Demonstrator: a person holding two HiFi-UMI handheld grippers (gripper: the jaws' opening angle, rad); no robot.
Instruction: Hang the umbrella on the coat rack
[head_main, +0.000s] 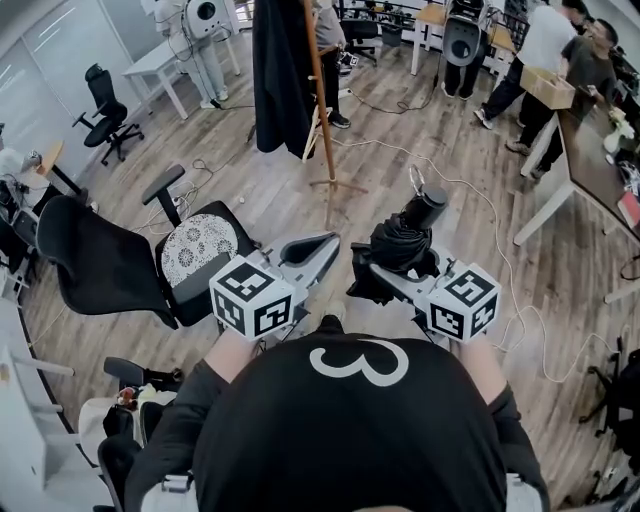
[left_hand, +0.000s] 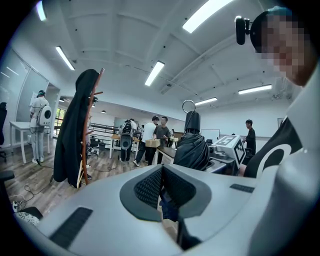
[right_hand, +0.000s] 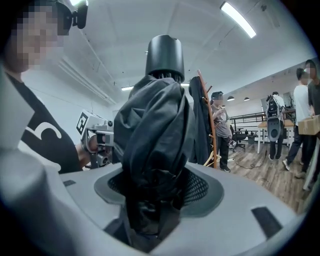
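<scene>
Both your hands reach forward, tipped slightly down. Your right gripper (head_main: 385, 275) pinches the umbrella (head_main: 405, 245); only its own view shows the cloth squeezed. Your left gripper (head_main: 322, 247) has its jaws pressed together, empty.

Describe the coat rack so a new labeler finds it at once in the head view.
Look at the top centre of the wood floor. The coat rack is the thin wooden pole on splayed feet. Unlike the chairs and desks around it, it carries a long black coat.
</scene>
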